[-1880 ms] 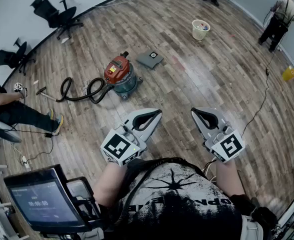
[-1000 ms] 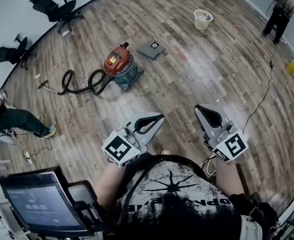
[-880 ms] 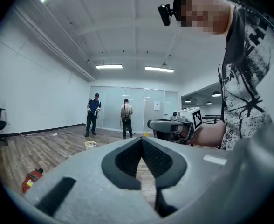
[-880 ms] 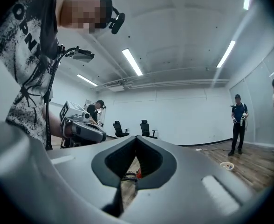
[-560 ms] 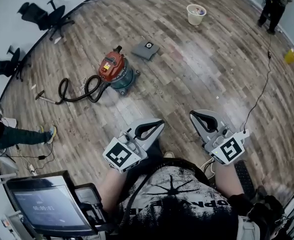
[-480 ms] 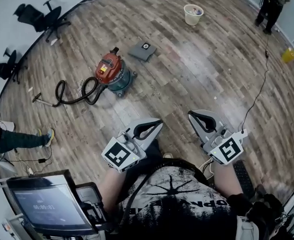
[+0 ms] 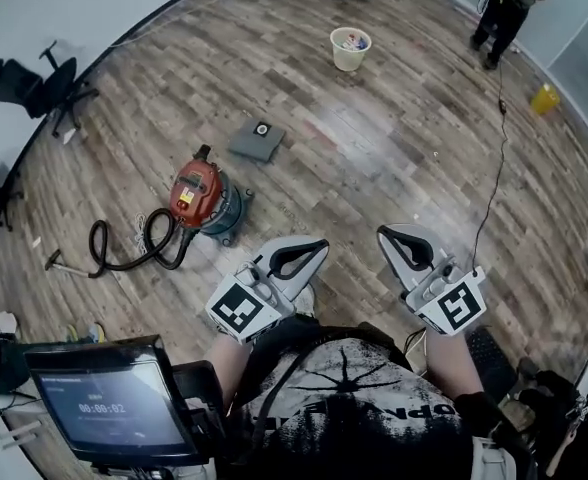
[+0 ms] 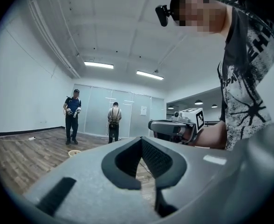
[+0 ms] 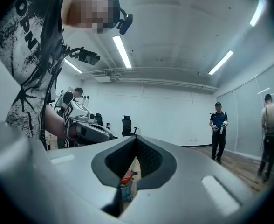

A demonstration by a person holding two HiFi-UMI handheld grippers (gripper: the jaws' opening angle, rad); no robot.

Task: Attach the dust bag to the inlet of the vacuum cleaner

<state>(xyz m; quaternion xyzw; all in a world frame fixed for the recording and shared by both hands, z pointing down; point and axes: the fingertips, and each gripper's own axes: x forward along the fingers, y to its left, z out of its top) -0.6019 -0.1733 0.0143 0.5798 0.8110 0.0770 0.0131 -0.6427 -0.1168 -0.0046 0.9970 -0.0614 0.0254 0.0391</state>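
The vacuum cleaner (image 7: 202, 198), red-topped with a teal drum and a black hose (image 7: 129, 253), stands on the wood floor left of centre in the head view. It also shows through the right jaws' gap as the vacuum (image 9: 126, 185). The dust bag (image 7: 257, 140), a flat grey square with a round hole, lies on the floor just beyond it. My left gripper (image 7: 319, 245) and right gripper (image 7: 384, 234) are held level in front of my chest, both shut and empty, well short of the vacuum. In their own views, the left gripper (image 8: 140, 139) and right gripper (image 9: 136, 138) show closed jaws.
A waste bin (image 7: 350, 48) stands at the far side with people (image 7: 504, 3) near it. Office chairs (image 7: 36, 80) line the left wall. A black cable (image 7: 494, 158) runs across the floor at the right. A screen (image 7: 114, 408) hangs at my lower left.
The vacuum and the dust bag have slid down and left in the head view and the bin has come closer. Both grippers stay shut, side by side.
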